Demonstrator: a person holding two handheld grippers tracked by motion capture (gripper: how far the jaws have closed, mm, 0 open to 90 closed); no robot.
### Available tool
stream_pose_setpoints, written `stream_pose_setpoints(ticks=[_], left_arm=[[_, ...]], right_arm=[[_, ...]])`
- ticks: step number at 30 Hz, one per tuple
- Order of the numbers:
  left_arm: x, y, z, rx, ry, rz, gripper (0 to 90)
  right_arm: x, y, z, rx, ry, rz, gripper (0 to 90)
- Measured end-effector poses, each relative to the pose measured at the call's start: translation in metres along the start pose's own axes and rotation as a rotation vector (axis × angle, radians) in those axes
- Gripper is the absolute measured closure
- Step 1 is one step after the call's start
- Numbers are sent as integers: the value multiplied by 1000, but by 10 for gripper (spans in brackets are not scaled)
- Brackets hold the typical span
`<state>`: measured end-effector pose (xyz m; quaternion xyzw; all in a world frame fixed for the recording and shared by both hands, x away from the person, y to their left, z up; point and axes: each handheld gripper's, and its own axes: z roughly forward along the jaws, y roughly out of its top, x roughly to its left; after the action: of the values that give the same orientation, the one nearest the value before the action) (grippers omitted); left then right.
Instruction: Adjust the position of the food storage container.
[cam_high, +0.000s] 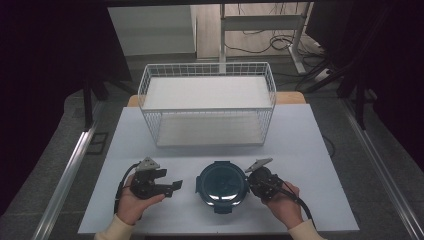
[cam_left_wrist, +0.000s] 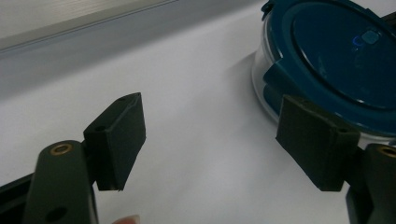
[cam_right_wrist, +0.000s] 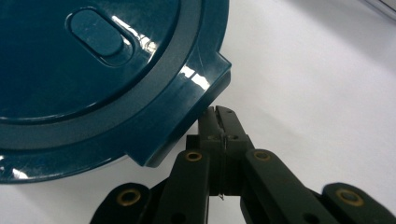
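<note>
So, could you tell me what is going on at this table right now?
A person is working on a round container with a blue lid using a hand-held gripper in each hand. The right hand-held gripper is shut, its tips at a clip on the lid's rim. The left hand-held gripper waits open beside the container, holding nothing. A white wire basket stands behind.

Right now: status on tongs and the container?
Left tongs open, nothing between them, beside the container. Right tongs shut, tips at a lid latch. Lid on. Basket behind, not in the way.
</note>
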<state>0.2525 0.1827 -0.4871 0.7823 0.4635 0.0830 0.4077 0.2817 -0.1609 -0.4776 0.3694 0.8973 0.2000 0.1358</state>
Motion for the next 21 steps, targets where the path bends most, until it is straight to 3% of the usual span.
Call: stream_pose_setpoints(ticks=[5, 7, 11, 12, 16, 17, 18, 21], left_arm=[[1, -1, -1, -1, 0, -5, 234], [2, -1, -2, -3, 3, -7, 234], [3, -1, -5, -16, 4, -6, 233], [3, 0, -6, -18, 5, -8, 233], [3, -1, -5, -14, 2, -7, 232], [3, -1, -5, -13, 1, -7, 232], [2, -2, -4, -14, -1, -9, 232], [1, -1, -3, -9, -4, -4, 230]], right_arm=[[2, 1, 2, -18, 11, -12, 896], [-2, -1, 1, -40, 43, 8, 896], [-13, -9, -7, -107, 27, 52, 895], [-19, -14, -12, -146, 48, 85, 895], [-25, -23, -18, -184, 63, 113, 883], [-31, -28, -20, -215, 96, 147, 746], [-31, -28, -20, -215, 96, 147, 746], [-42, -35, -21, -278, 155, 254, 430]])
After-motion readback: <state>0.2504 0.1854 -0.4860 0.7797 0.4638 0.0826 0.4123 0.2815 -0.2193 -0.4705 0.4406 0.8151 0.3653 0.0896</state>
